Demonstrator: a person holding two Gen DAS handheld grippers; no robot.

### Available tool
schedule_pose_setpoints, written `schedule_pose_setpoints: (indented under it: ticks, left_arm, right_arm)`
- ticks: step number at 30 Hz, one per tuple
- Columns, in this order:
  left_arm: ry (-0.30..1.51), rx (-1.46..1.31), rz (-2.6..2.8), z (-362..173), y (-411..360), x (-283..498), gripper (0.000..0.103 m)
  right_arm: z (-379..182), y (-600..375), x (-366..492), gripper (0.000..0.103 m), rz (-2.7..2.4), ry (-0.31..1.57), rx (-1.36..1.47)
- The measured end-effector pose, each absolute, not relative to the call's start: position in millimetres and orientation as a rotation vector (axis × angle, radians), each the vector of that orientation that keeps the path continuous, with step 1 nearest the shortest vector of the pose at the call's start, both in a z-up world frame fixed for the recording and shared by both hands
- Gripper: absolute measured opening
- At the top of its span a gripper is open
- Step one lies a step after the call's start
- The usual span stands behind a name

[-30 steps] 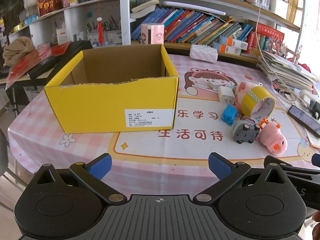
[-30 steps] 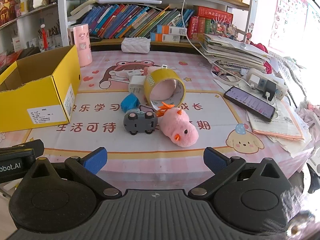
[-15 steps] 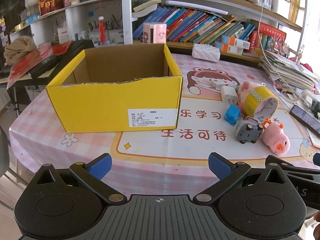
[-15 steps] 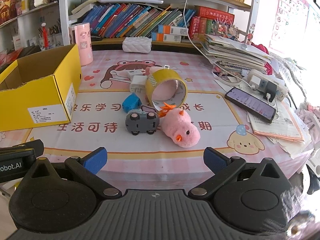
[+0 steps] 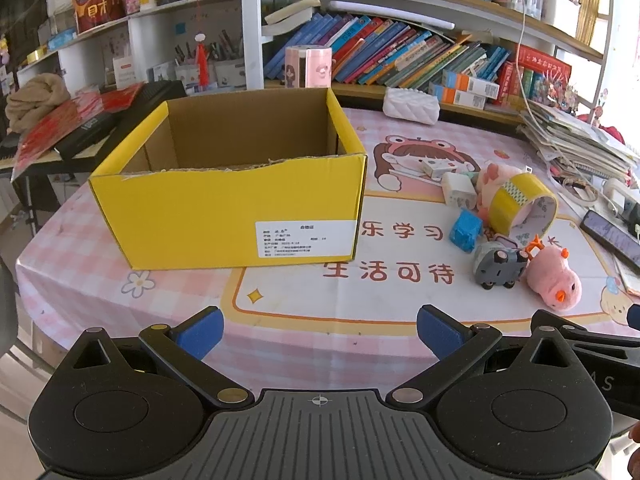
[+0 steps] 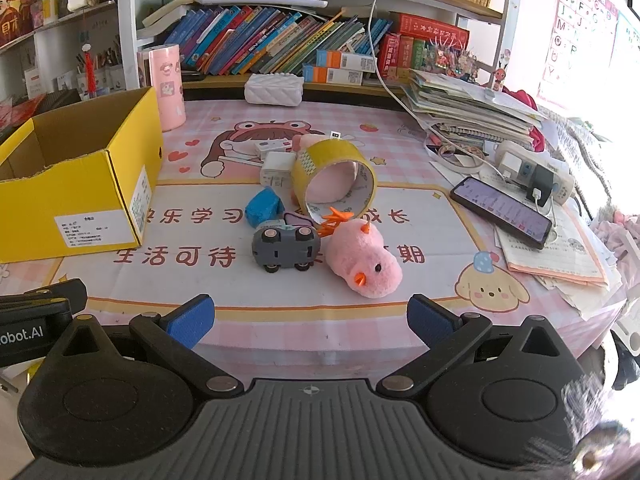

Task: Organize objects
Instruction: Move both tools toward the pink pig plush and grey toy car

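An open yellow cardboard box (image 5: 240, 208) (image 6: 80, 184) stands on the left of the pink table mat. To its right lies a cluster: a grey toy car (image 6: 285, 249) (image 5: 498, 265), a pink plush chick (image 6: 366, 262) (image 5: 554, 280), a yellow tape roll (image 6: 334, 178) (image 5: 522, 204), a blue block (image 6: 262, 208) (image 5: 465, 230) and a white charger (image 6: 276, 168). My left gripper (image 5: 318, 330) hovers open at the table's near edge, in front of the box. My right gripper (image 6: 310, 318) is open too, just short of the car and chick.
A phone (image 6: 504, 210), a power strip (image 6: 532, 172) and stacked papers (image 6: 472, 116) crowd the right side. A pink cylinder (image 6: 168, 82) and a white quilted pouch (image 6: 274, 88) stand at the back, under bookshelves (image 6: 280, 48). A side table with red packets (image 5: 60, 128) is left.
Both grippers have crept slightly forward toward the table; the box and toys look a little nearer. Nothing on the table has moved and both grippers stay open.
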State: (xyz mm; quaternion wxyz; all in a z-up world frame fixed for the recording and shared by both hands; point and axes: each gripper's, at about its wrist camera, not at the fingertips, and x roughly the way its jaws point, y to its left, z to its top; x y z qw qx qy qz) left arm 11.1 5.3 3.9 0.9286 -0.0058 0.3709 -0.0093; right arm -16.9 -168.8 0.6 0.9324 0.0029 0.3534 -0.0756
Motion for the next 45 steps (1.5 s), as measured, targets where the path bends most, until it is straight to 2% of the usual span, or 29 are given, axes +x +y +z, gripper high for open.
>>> schedule_pose_setpoints:
  ticks: [27, 45]
  left_arm:
    - [0.741, 0.065, -0.103, 0, -25, 19, 0.103]
    - [0.752, 0.07, -0.143, -9, -52, 44, 0.103]
  right_arm:
    - [-8, -190, -11, 0.103, -0.208, 0.75, 0.025]
    - [-16, -223, 18, 0.099, -0.209, 0.754, 0.04]
